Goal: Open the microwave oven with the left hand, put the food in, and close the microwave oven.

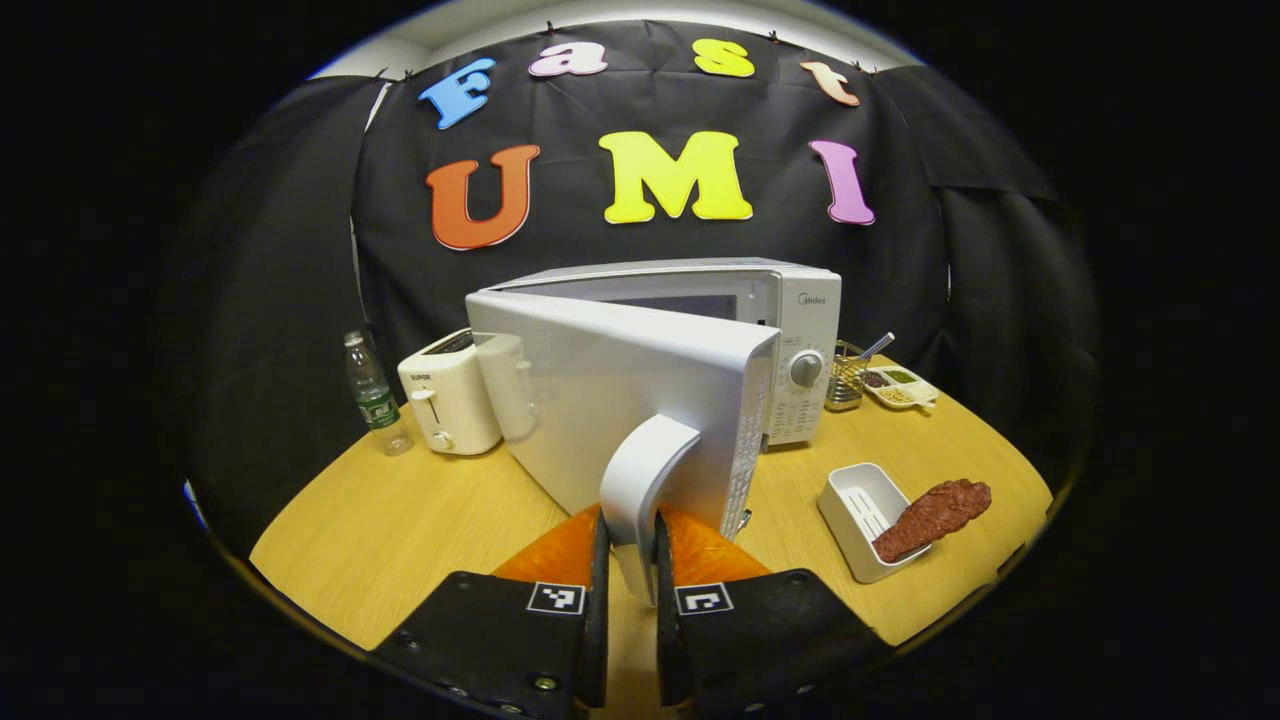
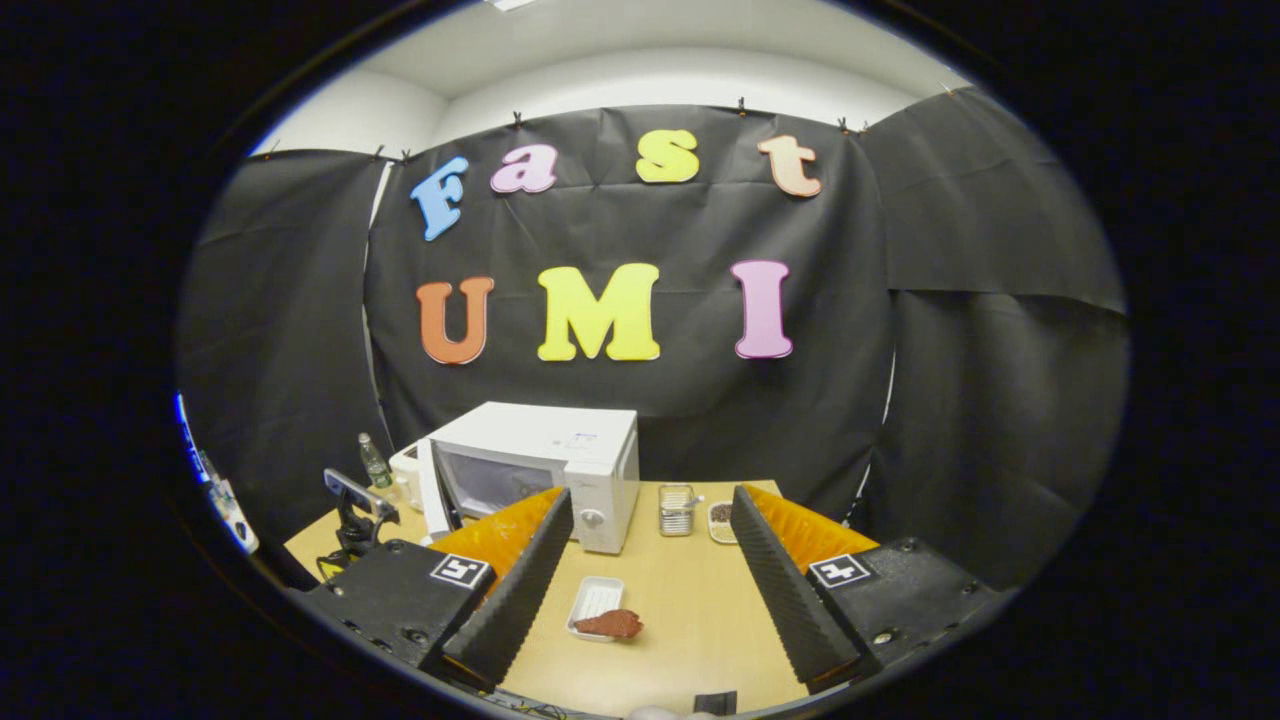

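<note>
Setting: booth hung with black cloth; a pale wooden desk (image 2: 690, 620) carries everything.
Left fingers: left gripper (image 1: 631, 560) is closed on the door handle (image 1: 640, 480), one finger on each side, pressing it.
Door: the microwave door (image 1: 600, 390) stands partly swung out from the microwave (image 1: 760, 300); the cavity shows as a gap behind it. In the right gripper view it is seen edge-on, ajar.
Right fingers: right gripper (image 2: 650, 590) is spread wide, gripping nothing, hovering above the desk and aimed toward the food.
Food: a dark reddish-brown lump of meat (image 1: 935, 515) lies half in, half over the rim of a small white tray (image 1: 860, 505), on the desk to the right of the door, near the front edge.
Handling, door: stiff and hinged, so it likely wants a steady pull along its arc; the handle is smooth, so a slack pinch could slip.
Handling, food: looks light, soft and uneven. The tray rim probably gives a firmer hold than the meat, which overhangs and might slide if the tray tips.
Stage: opening seems underway; food not yet loaded.
Farther out: toaster (image 1: 450, 400) and water bottle (image 1: 375, 395) left of the microwave; wire utensil holder (image 1: 847, 378) and a divided dish (image 1: 900, 386) behind on the right.
</note>
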Motion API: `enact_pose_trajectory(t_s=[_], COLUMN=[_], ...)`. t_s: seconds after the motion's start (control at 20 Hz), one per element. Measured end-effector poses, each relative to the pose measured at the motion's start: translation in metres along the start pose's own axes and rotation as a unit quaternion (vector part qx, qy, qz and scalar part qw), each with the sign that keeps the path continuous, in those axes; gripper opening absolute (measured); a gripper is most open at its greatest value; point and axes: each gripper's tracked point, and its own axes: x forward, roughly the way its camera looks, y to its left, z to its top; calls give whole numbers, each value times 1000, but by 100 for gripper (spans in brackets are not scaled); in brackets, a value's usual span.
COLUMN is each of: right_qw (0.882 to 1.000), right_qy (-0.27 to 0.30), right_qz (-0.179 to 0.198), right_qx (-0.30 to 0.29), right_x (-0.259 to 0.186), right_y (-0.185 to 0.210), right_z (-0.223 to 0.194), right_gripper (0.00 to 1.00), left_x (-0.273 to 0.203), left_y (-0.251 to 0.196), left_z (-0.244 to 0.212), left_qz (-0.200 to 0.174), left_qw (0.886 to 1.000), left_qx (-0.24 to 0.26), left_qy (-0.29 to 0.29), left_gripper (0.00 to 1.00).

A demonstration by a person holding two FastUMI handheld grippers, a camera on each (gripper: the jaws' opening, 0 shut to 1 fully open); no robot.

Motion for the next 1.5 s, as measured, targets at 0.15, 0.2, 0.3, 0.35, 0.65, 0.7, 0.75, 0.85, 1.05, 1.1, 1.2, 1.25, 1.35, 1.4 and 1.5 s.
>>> enact_pose_trajectory(t_s=[0.15,0.2,0.3,0.35,0.65,0.7,0.75,0.85,1.05,1.1,1.2,1.25,1.35,1.4,1.5], right_qw=[1000,1000,1000,1000,1000,999,999,999,998,998,998,998,997,997,997], right_qy=[-2,-2,-2,-1,14,18,22,26,26,26,26,27,30,33,38], right_qz=[-3,-3,-2,-2,14,20,25,36,51,54,58,61,65,66,71], right_qx=[-5,-4,-2,0,20,22,24,26,17,16,12,9,2,-2,-4], right_x=[-7,-10,-13,-15,-16,-16,-16,-15,-11,-11,-10,-9,-6,-5,-1], right_y=[0,0,0,0,12,17,23,33,48,53,58,61,67,69,74], right_z=[-2,-3,-4,-6,-24,-27,-31,-36,-38,-38,-38,-37,-38,-38,-41], right_gripper=[95,100,95,95,95,95,95,100,100,95,95,100,95,95,95], left_x=[-2,-5,-10,-14,-36,-42,-47,-58,-72,-73,-76,-76,-78,-79,-82], left_y=[17,23,24,26,62,71,79,98,142,154,170,177,195,205,229], left_z=[0,3,6,7,2,1,-2,-8,-22,-25,-30,-31,-35,-37,-38], left_qz=[28,35,28,30,52,58,63,75,107,116,122,121,127,130,151], left_qw=[1000,999,999,999,998,998,998,997,994,993,992,992,992,991,988], left_qx=[2,-2,-6,-1,-8,-9,-8,-8,-5,-12,-25,-26,-26,-27,-25], left_qy=[-5,-13,-22,-24,-28,-29,-29,-27,-20,-16,-12,-13,-11,-8,-7], left_gripper=[46,56,96,97,96,97,97,96,96,96,96,93,84,96,96])
